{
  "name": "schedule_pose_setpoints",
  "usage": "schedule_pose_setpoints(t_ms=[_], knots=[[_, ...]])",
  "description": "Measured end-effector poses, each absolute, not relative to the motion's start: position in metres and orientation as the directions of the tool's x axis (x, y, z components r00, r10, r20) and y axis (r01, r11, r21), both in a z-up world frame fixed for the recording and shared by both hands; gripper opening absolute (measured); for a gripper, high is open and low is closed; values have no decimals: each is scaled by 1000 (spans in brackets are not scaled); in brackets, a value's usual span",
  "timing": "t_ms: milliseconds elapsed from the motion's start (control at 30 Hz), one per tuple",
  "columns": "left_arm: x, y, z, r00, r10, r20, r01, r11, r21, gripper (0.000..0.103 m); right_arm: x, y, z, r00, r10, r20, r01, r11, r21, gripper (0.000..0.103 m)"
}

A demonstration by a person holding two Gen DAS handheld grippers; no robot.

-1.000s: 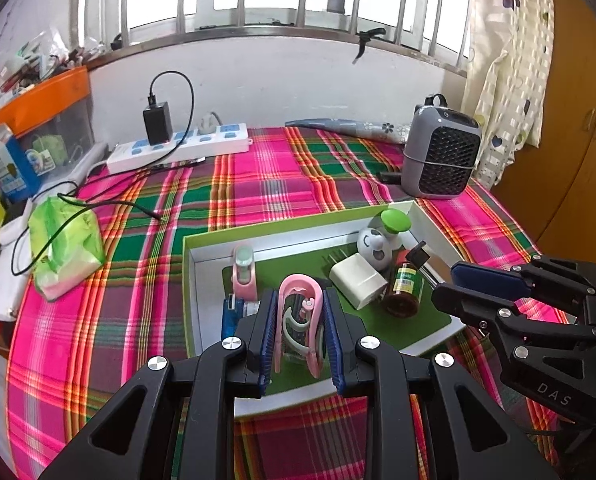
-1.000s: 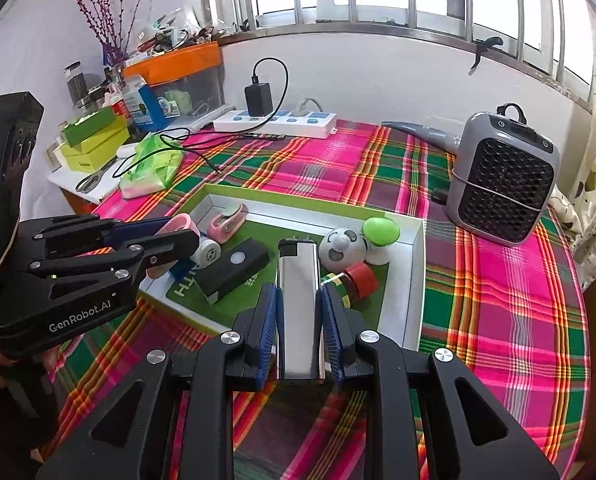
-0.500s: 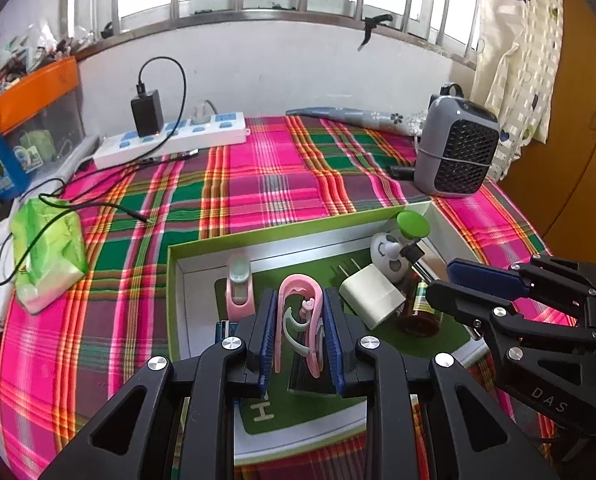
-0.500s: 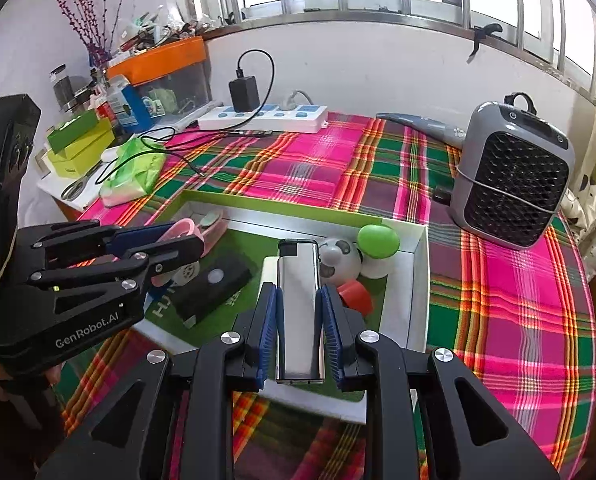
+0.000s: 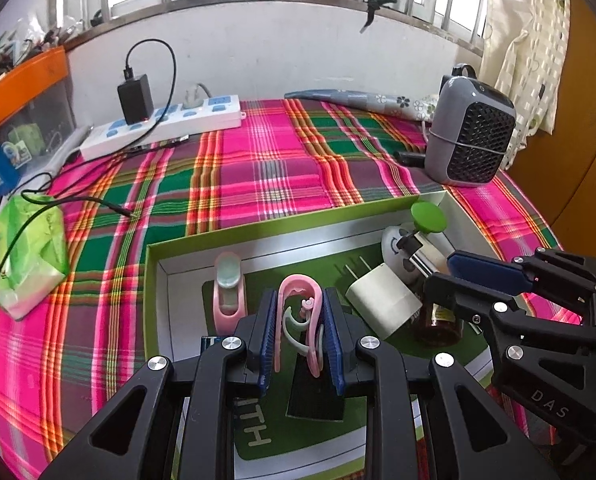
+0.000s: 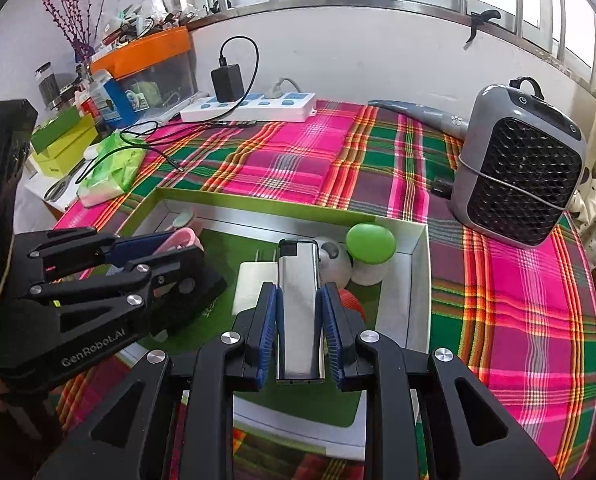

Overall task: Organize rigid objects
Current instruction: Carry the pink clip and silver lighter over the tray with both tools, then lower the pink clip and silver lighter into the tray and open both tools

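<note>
A pink clip (image 5: 299,320) and a lighter (image 6: 299,308) are held clamped in the left gripper (image 5: 301,334) and right gripper (image 6: 299,334) over the box (image 6: 411,280) below; careful lowering and release are judged next

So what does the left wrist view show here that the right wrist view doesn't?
Only the left wrist view shows the brown bottle's body and the pink clip full on, clamped in the left hand-held gripper.

Only the right wrist view shows the yellow-green boxes, the scissors and the whole silver lighter, clamped in the right hand-held gripper.

Both show the green tray, white charger, power strip and grey heater.
</note>
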State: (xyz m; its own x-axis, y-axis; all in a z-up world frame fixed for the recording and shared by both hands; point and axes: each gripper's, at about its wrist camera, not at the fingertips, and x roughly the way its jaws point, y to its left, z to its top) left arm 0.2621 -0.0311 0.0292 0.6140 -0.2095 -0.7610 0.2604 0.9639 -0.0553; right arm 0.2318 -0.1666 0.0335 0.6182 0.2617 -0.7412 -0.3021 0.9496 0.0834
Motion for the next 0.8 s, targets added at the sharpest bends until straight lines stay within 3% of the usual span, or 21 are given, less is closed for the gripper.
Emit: schedule_pose_setpoints(t_ms=[800], knots=[[268, -33, 26, 597, -225, -770, 265, 961, -76, 22, 237, -169, 32, 631, 254, -733, -275, 957, 94, 25]])
